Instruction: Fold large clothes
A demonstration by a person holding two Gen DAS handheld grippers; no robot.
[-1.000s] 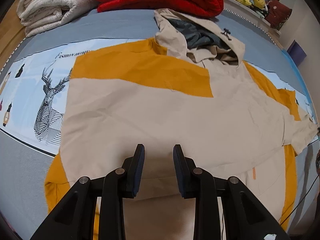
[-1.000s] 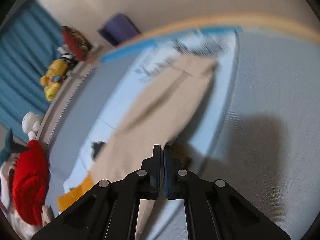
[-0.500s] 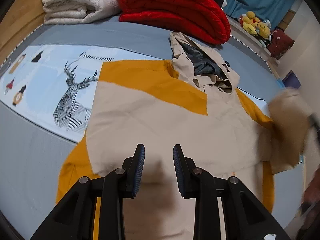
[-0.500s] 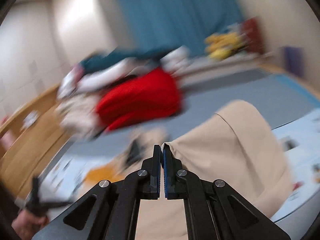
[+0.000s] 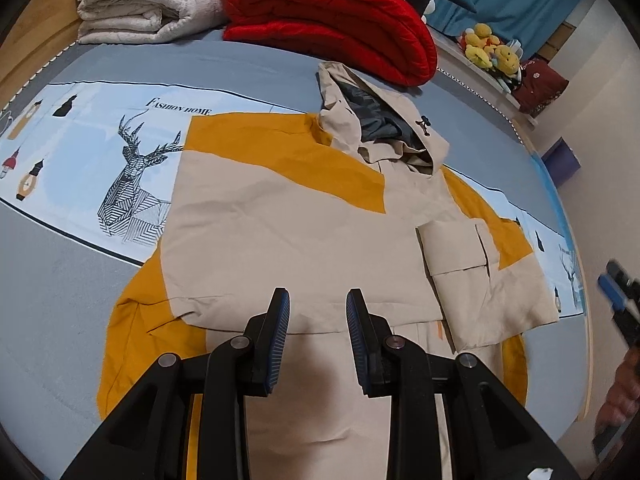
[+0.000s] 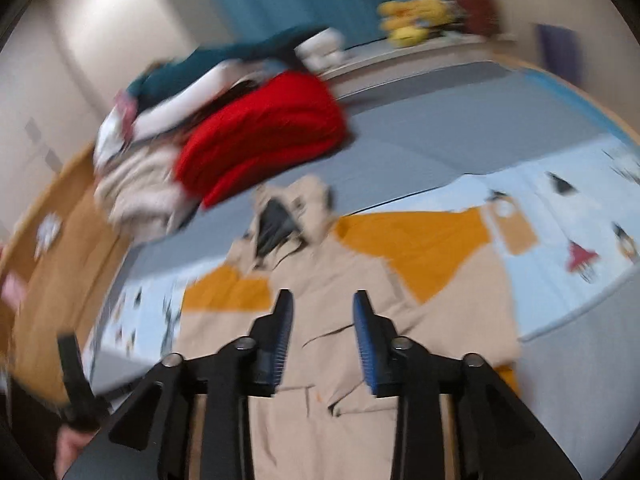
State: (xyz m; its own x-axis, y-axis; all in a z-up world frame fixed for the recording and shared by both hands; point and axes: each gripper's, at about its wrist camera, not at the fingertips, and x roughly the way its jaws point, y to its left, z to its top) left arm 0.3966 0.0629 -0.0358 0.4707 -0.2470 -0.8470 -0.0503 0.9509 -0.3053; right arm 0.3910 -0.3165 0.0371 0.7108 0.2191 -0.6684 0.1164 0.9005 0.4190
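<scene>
i hold both grippers tilted down over the jacket – left gripper parted, empty – right gripper just opening, released

Matt woven cloth jacket; puffy red quilt; fleecy cream blanket.

Bare grey bedcover is left free to the left of the spread jacket, and a clear strip is seen behind its hood. Further back, passage is blocked by a red quilt and folded white blankets.
</scene>
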